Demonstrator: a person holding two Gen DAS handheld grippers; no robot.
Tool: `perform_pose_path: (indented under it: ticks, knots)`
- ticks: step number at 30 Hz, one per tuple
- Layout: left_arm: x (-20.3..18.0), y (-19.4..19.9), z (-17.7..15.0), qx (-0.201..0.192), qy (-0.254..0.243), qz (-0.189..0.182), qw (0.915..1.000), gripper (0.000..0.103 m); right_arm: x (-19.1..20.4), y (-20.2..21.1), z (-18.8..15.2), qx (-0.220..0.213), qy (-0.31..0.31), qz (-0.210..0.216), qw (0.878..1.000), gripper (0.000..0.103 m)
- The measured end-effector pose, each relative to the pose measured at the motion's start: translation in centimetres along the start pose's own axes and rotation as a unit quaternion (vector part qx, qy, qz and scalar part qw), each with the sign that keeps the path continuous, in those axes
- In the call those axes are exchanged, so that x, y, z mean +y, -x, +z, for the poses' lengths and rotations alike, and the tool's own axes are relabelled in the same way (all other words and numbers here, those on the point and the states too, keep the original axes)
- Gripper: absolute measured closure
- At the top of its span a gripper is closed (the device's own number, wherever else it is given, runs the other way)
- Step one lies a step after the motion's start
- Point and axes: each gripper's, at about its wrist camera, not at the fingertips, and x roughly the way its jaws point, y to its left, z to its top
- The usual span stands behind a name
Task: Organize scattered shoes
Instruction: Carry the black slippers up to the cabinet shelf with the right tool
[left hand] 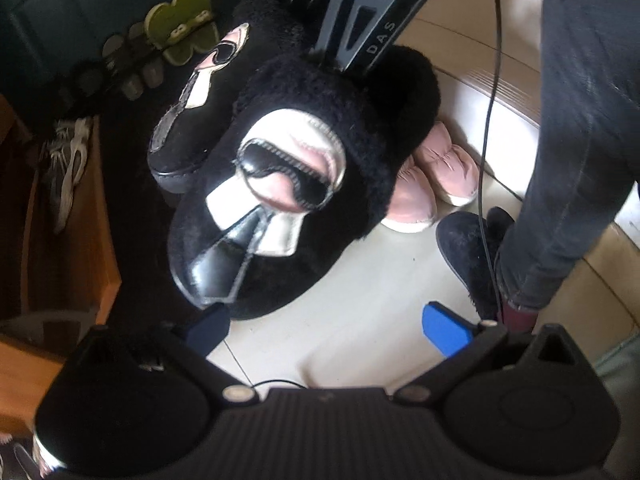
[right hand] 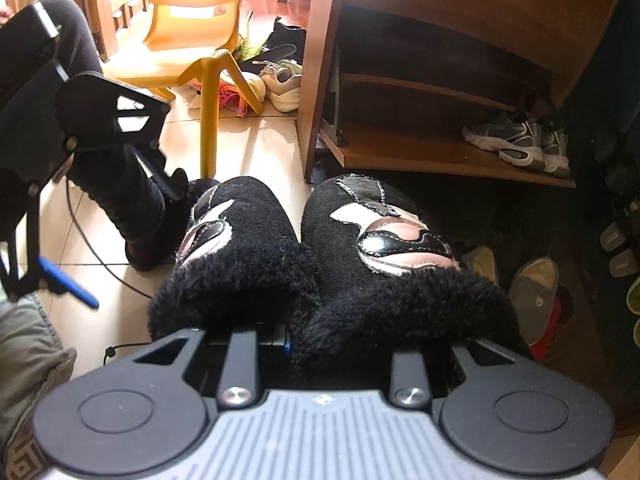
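A: Where were the black plush slippers (right hand: 320, 256)?

B: Off the floor, before the wooden shoe rack (right hand: 440, 156), both fuzzy collars pinched in the right gripper's (right hand: 280, 336) narrow jaws. The left gripper (left hand: 324, 332) stood wide, empty.

A: Next?

B: Probably setting them beside the grey sneakers (right hand: 520, 144).

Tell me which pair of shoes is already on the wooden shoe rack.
The grey-and-white sneakers, on the shoe rack's lower shelf. The black fuzzy slippers are held up in the right hand-held gripper; the pink slippers sit on the floor.
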Motion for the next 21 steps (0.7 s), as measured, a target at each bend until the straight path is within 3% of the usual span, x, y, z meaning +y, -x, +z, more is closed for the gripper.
perform_pose_path:
  ticks: [7, 15, 21]
  knots:
    - [1.3, 0.5, 0.0, 0.0, -0.014, 0.011, 0.9998, 0.0, 0.0, 0.4, 0.1, 0.01, 0.015, 0.001, 1.0, 0.076]
    - [3.2, 0.1, -0.8, 0.031, -0.069, 0.022, 0.9969, 0.0, -0.1, -0.6, 1.1, 0.018, 0.031, 0.008, 0.999, 0.076]
    - [5.2, 0.7, -1.5, 0.032, -0.071, 0.018, 0.9968, 0.0, -0.3, -2.0, 2.5, 0.022, 0.05, 0.019, 0.998, 0.076]
